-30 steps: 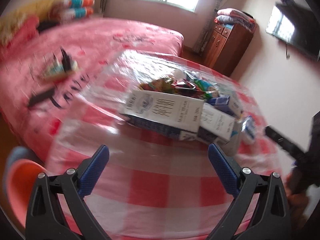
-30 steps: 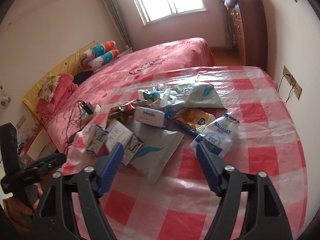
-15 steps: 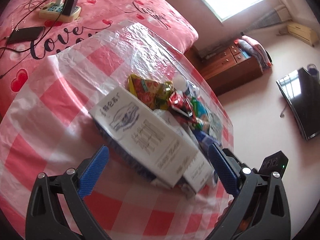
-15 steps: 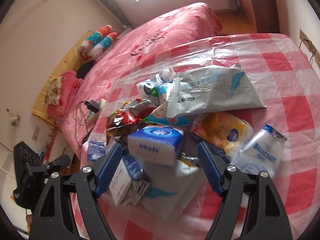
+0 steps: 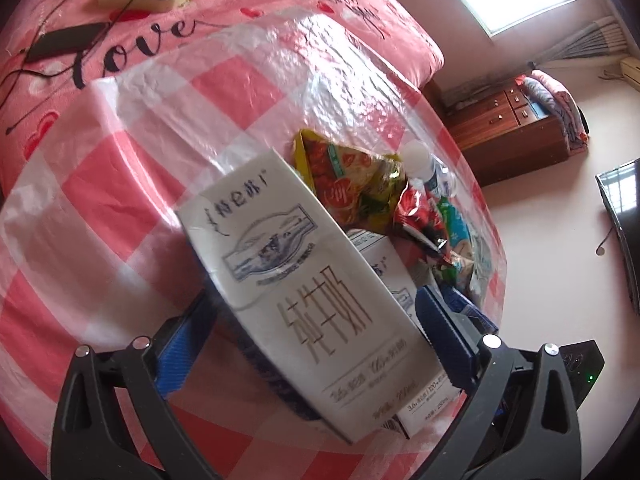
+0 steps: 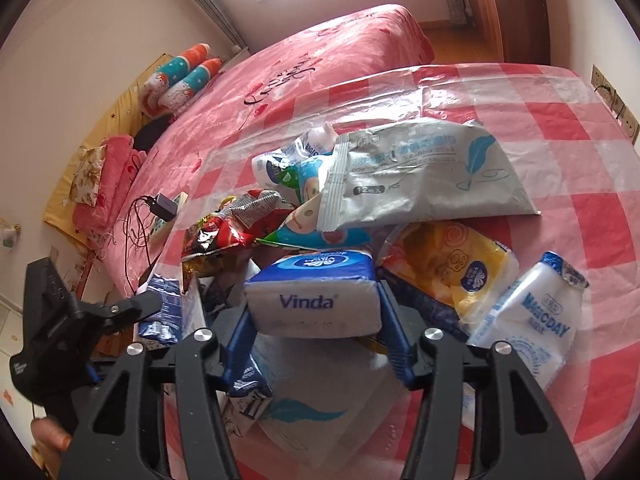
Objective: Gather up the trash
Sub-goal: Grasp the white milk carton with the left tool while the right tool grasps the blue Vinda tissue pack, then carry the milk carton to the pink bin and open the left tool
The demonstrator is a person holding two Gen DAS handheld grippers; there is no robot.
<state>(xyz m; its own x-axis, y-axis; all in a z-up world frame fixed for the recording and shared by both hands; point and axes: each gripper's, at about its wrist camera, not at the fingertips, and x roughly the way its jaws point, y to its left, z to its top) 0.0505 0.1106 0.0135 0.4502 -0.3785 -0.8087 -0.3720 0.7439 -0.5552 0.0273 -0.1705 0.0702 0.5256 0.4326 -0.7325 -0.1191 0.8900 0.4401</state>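
You're at the grasp step: your closing right gripper (image 6: 316,320) brackets the Vinda tissue pack (image 6: 314,294) at pile centre, and your closing left gripper (image 5: 316,316) straddles the milk carton (image 5: 304,284) at nine o'clock; squeeze, then lift.

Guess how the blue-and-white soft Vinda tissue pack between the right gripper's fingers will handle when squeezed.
The blue-and-white Vinda tissue pack looks soft, so it will probably dent as the right gripper closes. Likely light. Its glossy film may slip slightly.

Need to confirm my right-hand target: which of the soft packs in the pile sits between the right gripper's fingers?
The blue-and-white Vinda tissue pack. It lies between the right gripper as its jaws close; the yellow pack and the white Magicday pack lie outside, to its right.
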